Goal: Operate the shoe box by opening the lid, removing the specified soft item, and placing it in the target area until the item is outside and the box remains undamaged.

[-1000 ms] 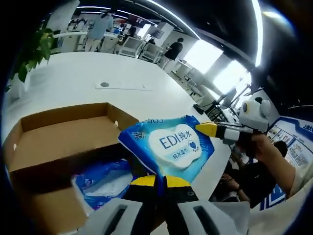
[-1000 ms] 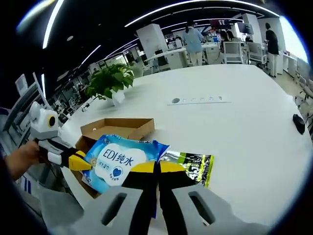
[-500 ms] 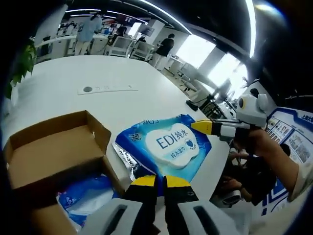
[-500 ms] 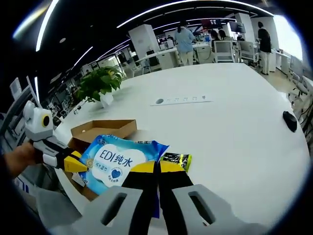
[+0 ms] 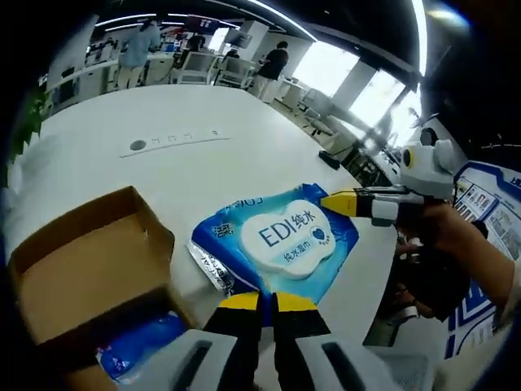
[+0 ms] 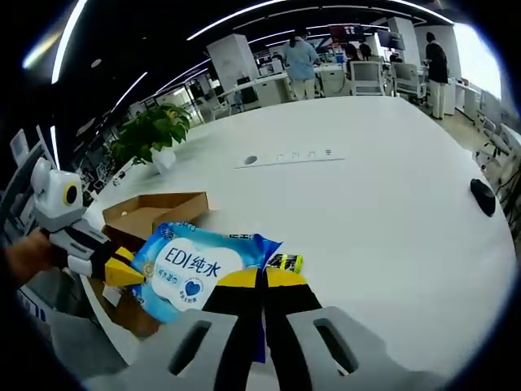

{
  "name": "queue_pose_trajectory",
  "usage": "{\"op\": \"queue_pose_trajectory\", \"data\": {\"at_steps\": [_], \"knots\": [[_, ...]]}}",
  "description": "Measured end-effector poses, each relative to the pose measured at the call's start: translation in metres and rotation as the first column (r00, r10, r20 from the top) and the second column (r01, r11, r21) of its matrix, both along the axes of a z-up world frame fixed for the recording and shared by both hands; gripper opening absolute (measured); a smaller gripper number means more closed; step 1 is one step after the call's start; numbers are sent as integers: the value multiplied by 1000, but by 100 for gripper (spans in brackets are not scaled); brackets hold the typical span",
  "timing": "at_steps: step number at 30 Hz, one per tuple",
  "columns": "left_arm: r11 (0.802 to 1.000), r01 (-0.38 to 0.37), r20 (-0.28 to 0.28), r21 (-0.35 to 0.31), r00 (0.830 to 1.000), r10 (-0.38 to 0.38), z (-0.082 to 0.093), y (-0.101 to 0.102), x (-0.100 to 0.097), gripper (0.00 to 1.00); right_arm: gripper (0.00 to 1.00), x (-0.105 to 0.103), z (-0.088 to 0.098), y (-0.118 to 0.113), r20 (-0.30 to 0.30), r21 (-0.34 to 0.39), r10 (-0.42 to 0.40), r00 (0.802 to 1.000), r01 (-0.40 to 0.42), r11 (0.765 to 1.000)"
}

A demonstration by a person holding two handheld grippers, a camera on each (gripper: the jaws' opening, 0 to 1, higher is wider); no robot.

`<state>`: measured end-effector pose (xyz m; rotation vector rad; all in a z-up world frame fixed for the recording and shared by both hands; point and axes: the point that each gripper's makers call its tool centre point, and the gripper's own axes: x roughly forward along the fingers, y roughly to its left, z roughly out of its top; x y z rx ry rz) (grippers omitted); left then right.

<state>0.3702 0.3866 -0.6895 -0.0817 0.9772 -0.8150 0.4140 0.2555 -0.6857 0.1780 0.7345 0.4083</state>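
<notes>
Both grippers hold the same blue wipes pack (image 5: 282, 239) by opposite ends, outside the cardboard box (image 5: 85, 262). In the left gripper view, the left gripper (image 5: 260, 303) has its jaws pressed together on the pack's near edge, and the right gripper (image 5: 342, 201) comes in from the right with its yellow tips pinched on the far corner. In the right gripper view, the right gripper (image 6: 262, 279) is likewise clamped on the pack (image 6: 191, 267), with the left gripper (image 6: 122, 276) gripping the corner left of the jaws.

The open box lies left of the left jaws, its flap standing up just beside the pack; a blue bag (image 5: 142, 350) shows inside, partly cut off by the jaw body. A foil packet (image 5: 213, 270) peeks from under the pack's left edge, mostly covered; in the right gripper view its dark, yellow-printed end (image 6: 286, 262) shows just past the jaw tips. Whether the pack rests on the white table (image 5: 187, 167) or hangs just above it is hard to tell.

Ahead of both jaws the table runs wide and bare to a flush socket strip (image 6: 286, 156). Its edge drops away close on the right of the pack in the left gripper view. A small dark object (image 6: 482, 198) sits far right, too small to identify.
</notes>
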Motion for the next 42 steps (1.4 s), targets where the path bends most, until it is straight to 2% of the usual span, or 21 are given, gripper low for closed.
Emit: {"op": "queue_pose_trajectory", "data": {"at_steps": [13,22,32,42], "knots": [[984,72,15,161,997,-76,-26,1,16,3,0,16,-36,4,-39,-24,10,999,-11,1000],[951,148,29,273,986,-162,-40,-2,22,3,0,23,-58,3,-68,-29,1,998,-3,1000],[931,172,31,322,981,-192,-52,1,25,4,0,24,-71,4,-72,-19,-10,997,9,1000],[915,182,49,361,976,-214,-55,3,23,5,0,28,-68,5,-57,0,-18,998,18,1000]]}}
